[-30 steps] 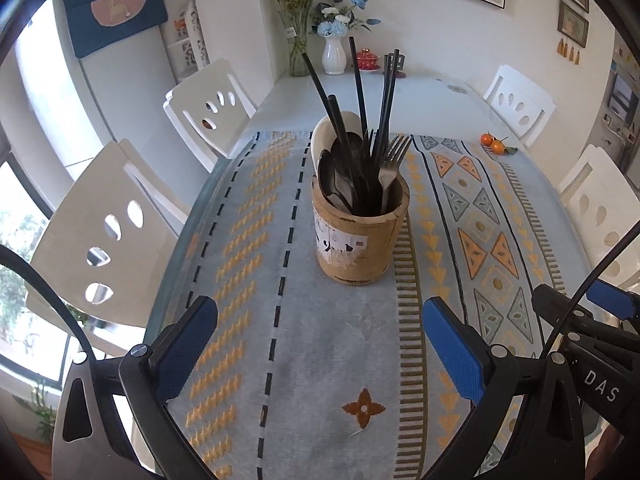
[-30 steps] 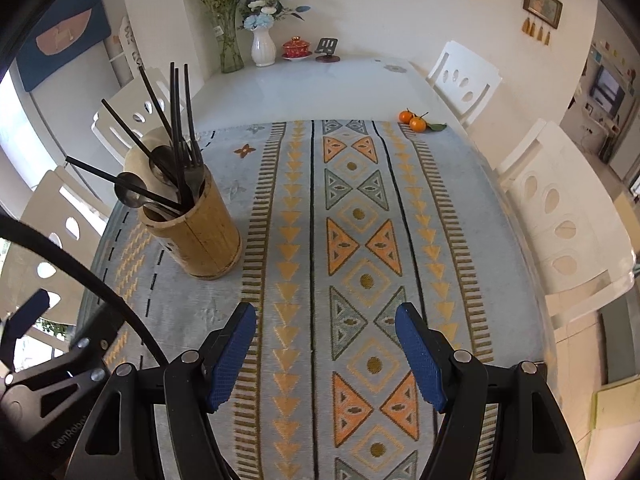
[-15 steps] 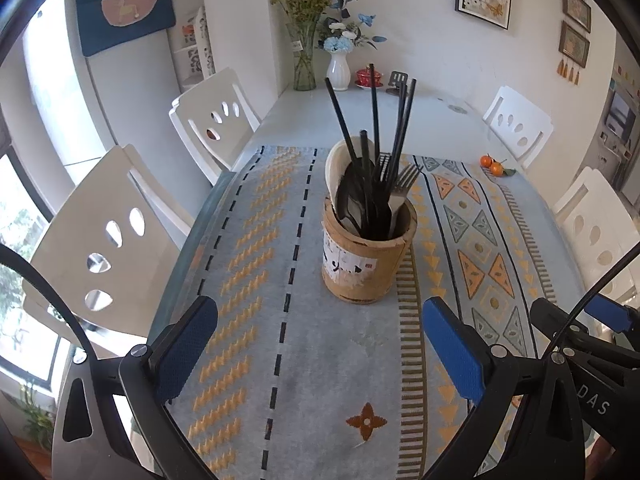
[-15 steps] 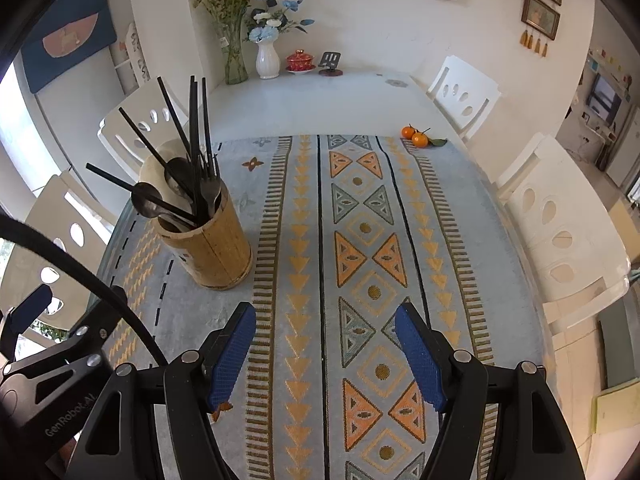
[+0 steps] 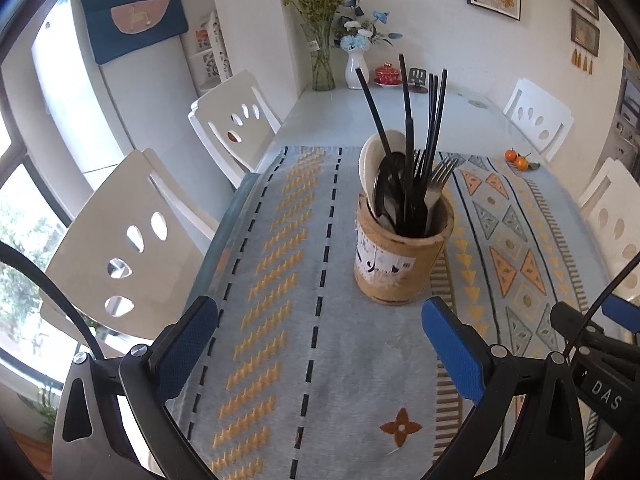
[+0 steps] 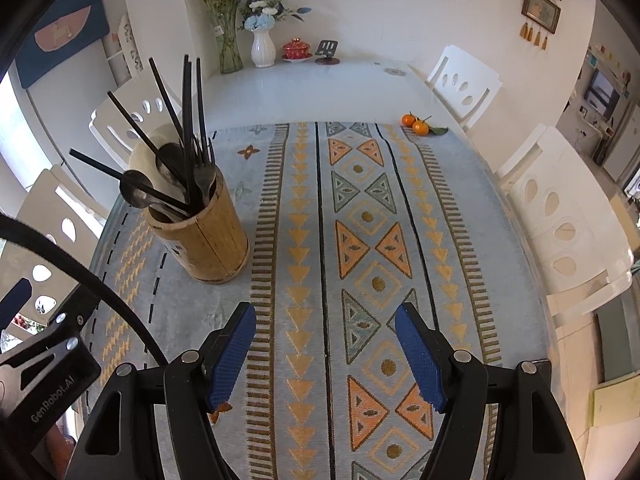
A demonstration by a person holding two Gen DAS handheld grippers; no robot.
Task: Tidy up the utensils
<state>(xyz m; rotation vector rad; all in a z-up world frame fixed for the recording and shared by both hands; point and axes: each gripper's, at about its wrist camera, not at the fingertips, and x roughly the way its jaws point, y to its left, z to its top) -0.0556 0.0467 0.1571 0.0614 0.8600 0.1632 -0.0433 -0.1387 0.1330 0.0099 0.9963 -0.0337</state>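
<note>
Left gripper (image 5: 320,344) low over the near end of the table, jaws spread wide, blue pads (image 5: 188,348) holding nothing; only patterned cloth (image 5: 280,280) between them. Right gripper (image 6: 326,354) likewise splayed wide and empty over the triangle-patterned strip of the cloth, near the table's near edge. Each gripper's body visible at the rim of the other's view: "DAS" readable on the right one, "GenRobot.AI" on the left one.

Bamboo utensil holder (image 5: 400,260) upright on the cloth, just beyond the left gripper's right pad, apart from it, toward the table's left edge. Paper label (image 5: 378,258) on its near face (black marks on it, not legible). Black chopsticks (image 5: 434,120), black spoons (image 5: 386,184), forks (image 5: 438,176) and a white ladle-like spoon (image 5: 370,156) standing in the holder, handles fanning upward and leftward in the right view.

Cloth right of the holder bare all the way to the right edge (wide free room there). Cloth's left margin hanging close to the table's left edge, two white chairs (image 5: 132,232) pushed near that side; two more white chairs (image 6: 560,216) along the right edge.

Two oranges (image 6: 416,124) with a leaf at the cloth's far right corner. Beyond the cloth, bare white tabletop (image 6: 320,88). At the far edge against the wall: glass vase with greenery (image 6: 230,48), white vase with blue flowers (image 6: 263,46), red lidded bowl (image 6: 296,49), small dark stand (image 6: 328,51).
</note>
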